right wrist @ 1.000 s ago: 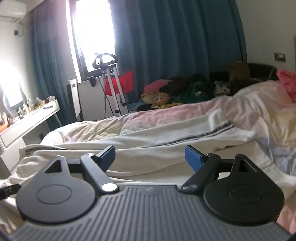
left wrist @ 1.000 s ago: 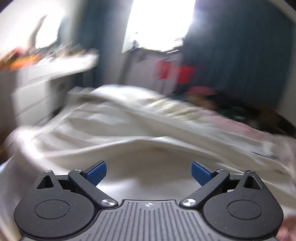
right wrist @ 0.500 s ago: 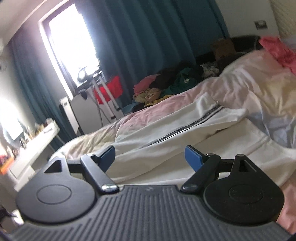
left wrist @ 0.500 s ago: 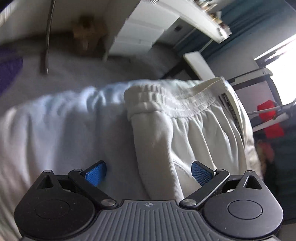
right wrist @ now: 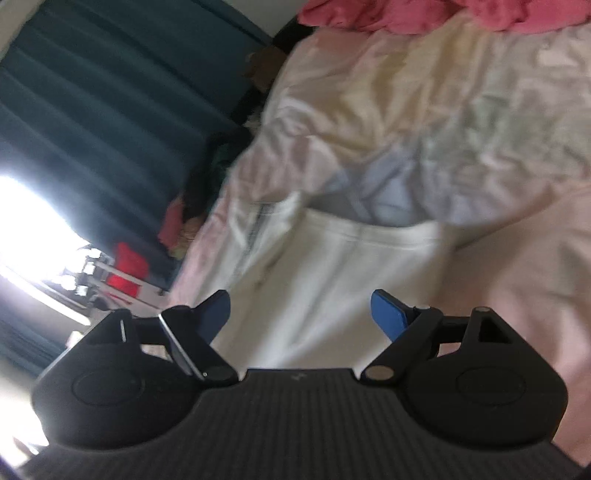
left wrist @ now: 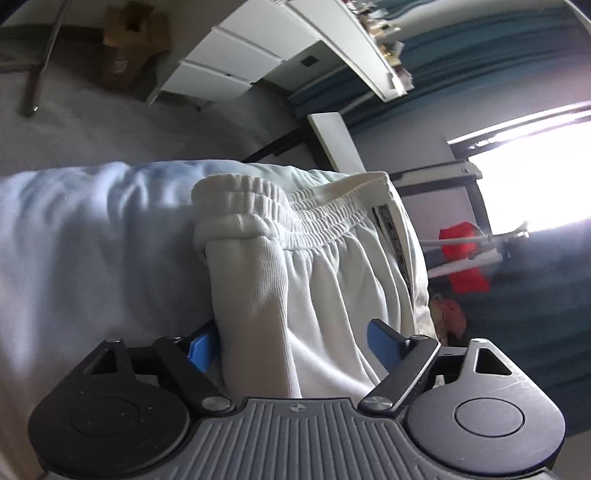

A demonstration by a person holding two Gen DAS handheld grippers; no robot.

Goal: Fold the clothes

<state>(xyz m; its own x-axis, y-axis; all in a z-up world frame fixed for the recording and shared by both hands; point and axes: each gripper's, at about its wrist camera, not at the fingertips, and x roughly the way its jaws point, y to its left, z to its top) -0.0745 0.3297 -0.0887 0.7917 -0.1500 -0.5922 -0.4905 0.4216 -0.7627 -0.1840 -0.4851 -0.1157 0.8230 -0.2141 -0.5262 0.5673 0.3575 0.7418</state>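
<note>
White track pants (left wrist: 325, 266) with an elastic waistband (left wrist: 295, 210) and a dark side stripe lie on the bed. In the left wrist view my left gripper (left wrist: 295, 343) is open, its jaws straddling a raised fold of the pants just below the waistband, near the bed's edge. In the right wrist view, which is tilted and blurred, the leg end of the pants (right wrist: 332, 269) lies ahead of my right gripper (right wrist: 299, 310), which is open and empty just above the cloth.
The bed has a pale sheet (left wrist: 92, 229) and a pink and cream duvet (right wrist: 424, 110). A white desk with drawers (left wrist: 258, 55), a cardboard box (left wrist: 129, 40) and grey floor lie beyond the bed's edge. A red garment (right wrist: 406, 14) lies at the head, and teal curtains (right wrist: 92, 110) hang beside it.
My left gripper swung down onto the waistband end and moved closer, so the fold now sits between its jaws. My right gripper rolled and dropped toward the leg end of the pants.
</note>
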